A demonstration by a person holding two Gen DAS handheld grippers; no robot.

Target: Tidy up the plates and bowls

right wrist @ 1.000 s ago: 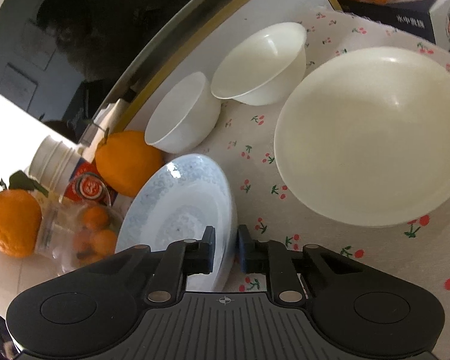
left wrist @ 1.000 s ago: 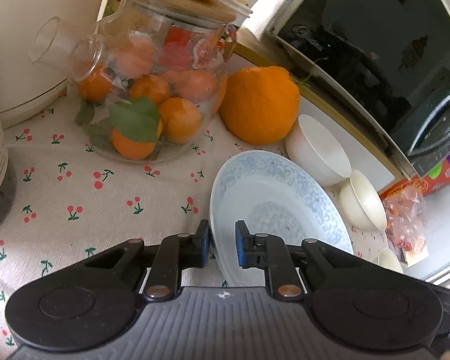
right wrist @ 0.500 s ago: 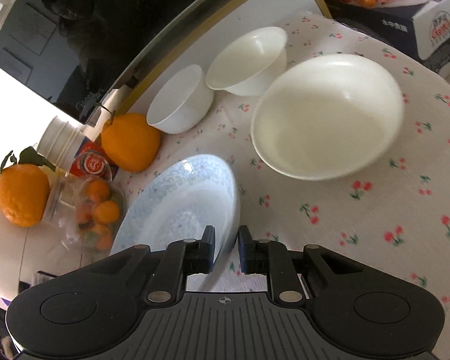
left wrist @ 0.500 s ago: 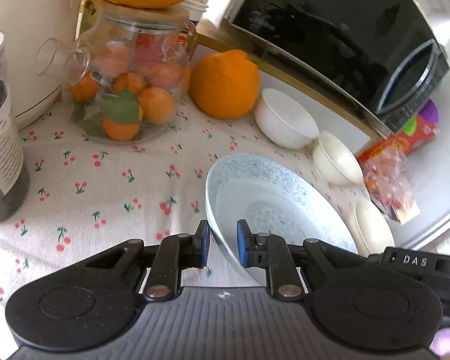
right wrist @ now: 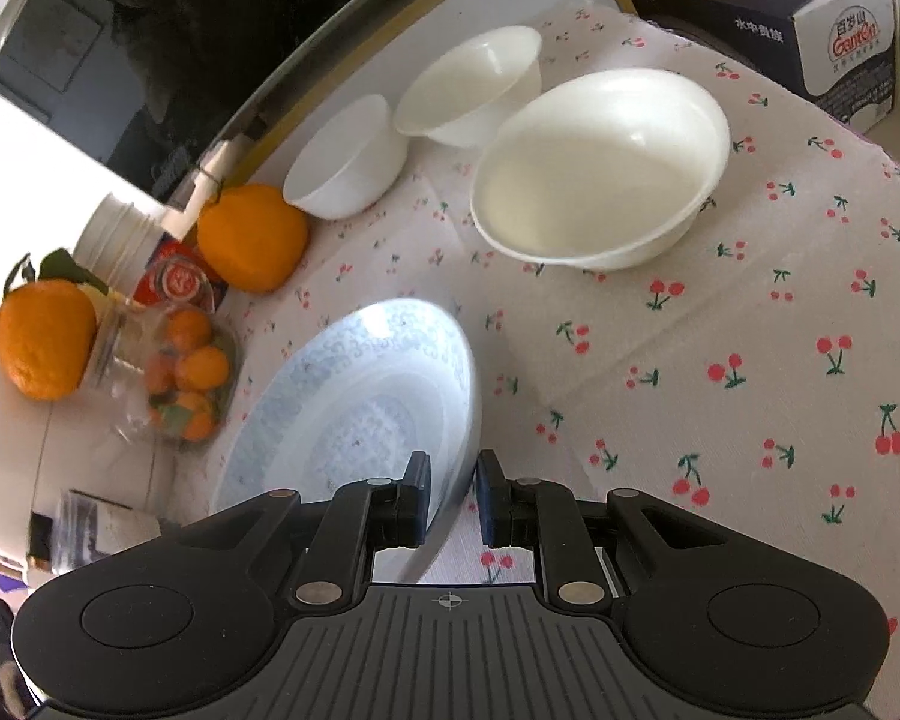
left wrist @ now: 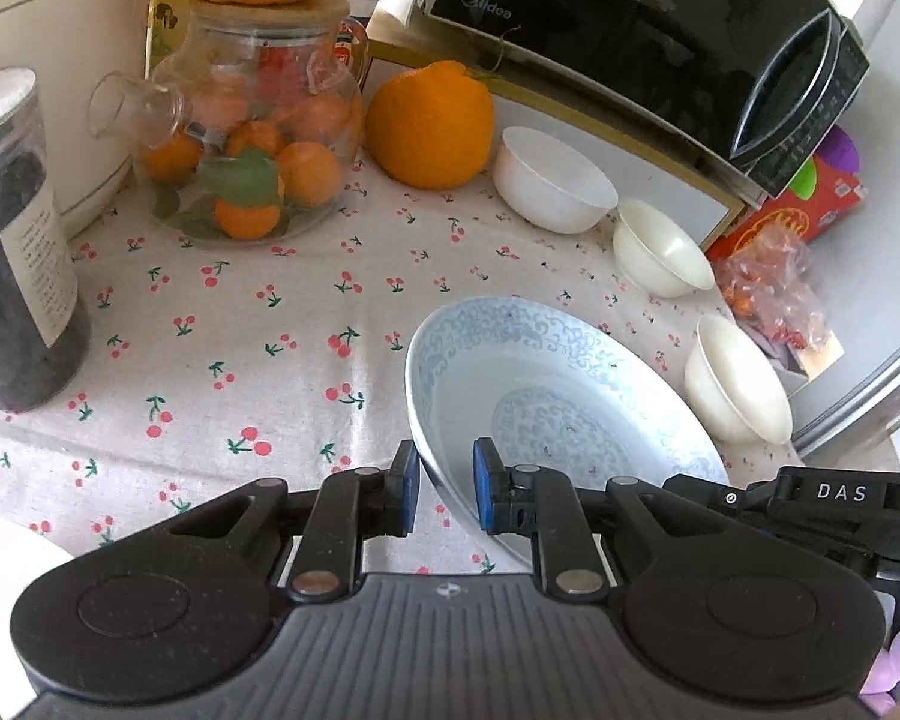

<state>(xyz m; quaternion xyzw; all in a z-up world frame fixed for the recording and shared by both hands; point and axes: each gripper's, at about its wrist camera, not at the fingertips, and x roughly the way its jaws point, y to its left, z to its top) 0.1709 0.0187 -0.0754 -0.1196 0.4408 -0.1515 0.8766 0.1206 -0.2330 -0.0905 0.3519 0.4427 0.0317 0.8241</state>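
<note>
Readable text: "Midea" on the black microwave [left wrist: 642, 42] door, "DAS" on the other gripper's arm at our lower right in the left view, "GanEn" plus Chinese print on the dark carton [right wrist: 834, 42] far right of the right fingers. The label on the dark jar [left wrist: 18, 252] is too small to read.

Both grippers pinch the same blue-patterned plate [left wrist: 546, 396]. We see the left gripper [left wrist: 445, 495] with its fingers [left wrist: 406, 495] closed on the plate's left rim, one pad outside, one inside. The right gripper [right wrist: 453, 498] has its fingers [right wrist: 491, 501] closed on the opposite rim edge. The plate sits tilted, held between the two, above the cherry-print worktop [left wrist: 240, 330].

Ahead of the left fingers: white bowl [left wrist: 552, 186], then two cream bowls [left wrist: 660, 252] [left wrist: 735, 384] trailing off to the right along the microwave base. Ahead and left: big orange [left wrist: 429, 123], glass jar of small oranges [left wrist: 252, 144] with another orange on its lid.

Ahead and right of the right fingers: large cream bowl [right wrist: 600, 168], standing apart from the plate. Beyond it, a smaller cream bowl [right wrist: 468, 84] and the white bowl [right wrist: 345, 159] side by side. Nothing lies between the plate and the large cream bowl except bare cloth.
</note>
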